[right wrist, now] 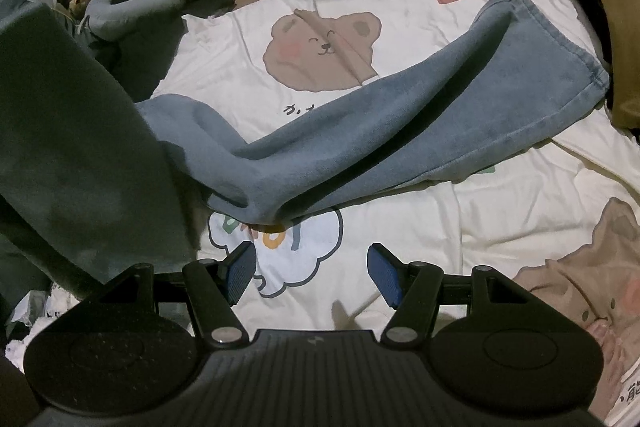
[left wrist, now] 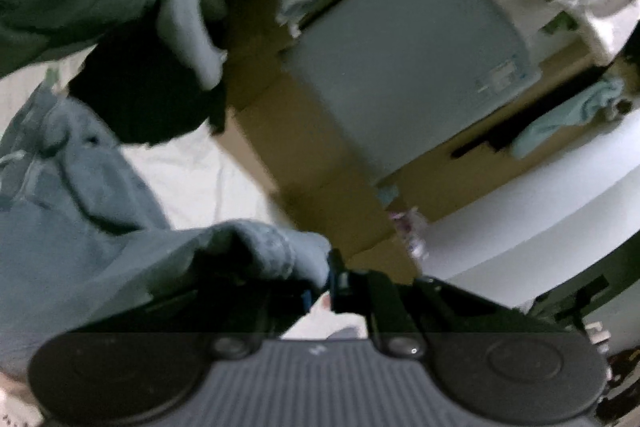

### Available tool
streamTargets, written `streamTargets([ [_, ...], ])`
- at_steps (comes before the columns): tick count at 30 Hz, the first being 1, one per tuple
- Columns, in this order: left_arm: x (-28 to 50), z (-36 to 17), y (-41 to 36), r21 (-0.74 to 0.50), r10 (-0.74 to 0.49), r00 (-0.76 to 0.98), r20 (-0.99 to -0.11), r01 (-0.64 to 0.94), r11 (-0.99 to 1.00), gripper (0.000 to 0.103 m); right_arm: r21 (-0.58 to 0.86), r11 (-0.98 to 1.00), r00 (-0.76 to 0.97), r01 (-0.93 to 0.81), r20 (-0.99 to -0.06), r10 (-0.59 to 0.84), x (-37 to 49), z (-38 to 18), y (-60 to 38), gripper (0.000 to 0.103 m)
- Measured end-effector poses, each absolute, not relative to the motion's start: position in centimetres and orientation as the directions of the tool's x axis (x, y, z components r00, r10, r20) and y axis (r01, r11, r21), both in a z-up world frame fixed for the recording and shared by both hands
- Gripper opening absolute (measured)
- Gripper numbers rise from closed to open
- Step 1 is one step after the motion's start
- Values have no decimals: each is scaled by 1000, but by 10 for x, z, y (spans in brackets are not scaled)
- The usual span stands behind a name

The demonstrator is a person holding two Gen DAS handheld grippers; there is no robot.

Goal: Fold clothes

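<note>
The left hand-held gripper [left wrist: 326, 281] pinches a thick fold of soft, faded blue denim jeans [right wrist: 360, 131], lifting it. One wide, hemmed leg trails toward the far right corner of the bed sheet [right wrist: 500, 227], wrinkled cream cotton printed with bears. The right hand-held gripper [right wrist: 312, 273], blue ribbed pads [right wrist: 382, 275] spread, hovers empty just below the drooping fold.

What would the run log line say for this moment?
task: fold clothes | left gripper: shut on blue jeans | right gripper: open, empty, over bear-print sheet
</note>
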State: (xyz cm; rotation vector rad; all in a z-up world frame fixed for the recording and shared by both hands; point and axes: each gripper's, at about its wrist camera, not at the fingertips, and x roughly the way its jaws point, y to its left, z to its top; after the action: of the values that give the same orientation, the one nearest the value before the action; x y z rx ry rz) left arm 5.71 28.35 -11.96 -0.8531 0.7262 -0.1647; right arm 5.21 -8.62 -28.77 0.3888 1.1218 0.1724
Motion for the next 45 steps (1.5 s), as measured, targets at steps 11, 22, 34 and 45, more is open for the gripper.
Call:
streamTargets([
  [11,43,-176,285,-698,-386,677,-626,-266,665,8,367,929,417,47,-852,316,51,-288,-84,68],
  [22,23,-242,272,-589,-441,434,-786,-310,746,21,334,942,409,25,-863,295,51,-280,-88,68],
  [34,-22,-208,303,-541,-421,394,-817,-270,796,36,312,950,436,4,-856,279,54,-263,-101,68],
  [45,-13,-163,407,-426,-145,560,-816,-413,805,41,307,952,457,1,-847,273,66,-253,-117,68],
])
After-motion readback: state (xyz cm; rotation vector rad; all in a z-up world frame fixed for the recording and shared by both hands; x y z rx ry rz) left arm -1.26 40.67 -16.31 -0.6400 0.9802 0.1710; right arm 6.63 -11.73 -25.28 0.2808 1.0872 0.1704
